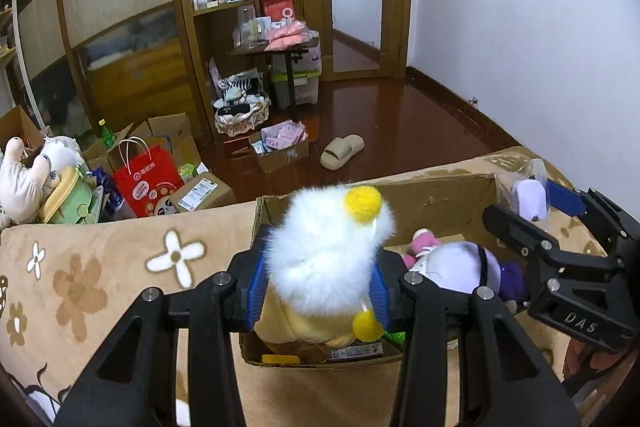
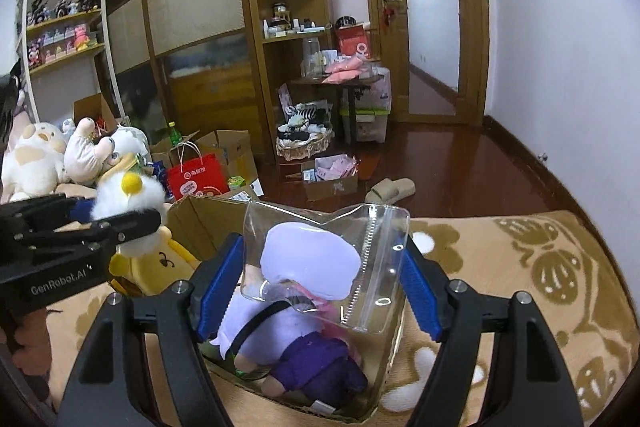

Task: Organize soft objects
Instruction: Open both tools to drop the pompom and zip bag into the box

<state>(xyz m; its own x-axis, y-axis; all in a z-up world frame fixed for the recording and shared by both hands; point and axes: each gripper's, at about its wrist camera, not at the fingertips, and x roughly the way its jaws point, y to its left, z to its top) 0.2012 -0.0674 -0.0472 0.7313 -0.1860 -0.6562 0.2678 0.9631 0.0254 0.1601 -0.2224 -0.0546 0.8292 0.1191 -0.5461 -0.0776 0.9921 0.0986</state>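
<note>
Left wrist view: the left tool [image 1: 318,281] is clamped on a fluffy white plush with yellow pompoms [image 1: 328,247], held over an open cardboard box [image 1: 440,195] that sits on a flower-patterned blanket [image 1: 120,267]. A purple-dressed doll [image 1: 472,267] lies inside the box.

Right wrist view: the right tool [image 2: 320,279] grips a clear zip pouch [image 2: 360,247] with a pale lilac plush inside, its blue pads pressing both sides, directly above the same box [image 2: 192,223] and doll [image 2: 316,359].
</note>
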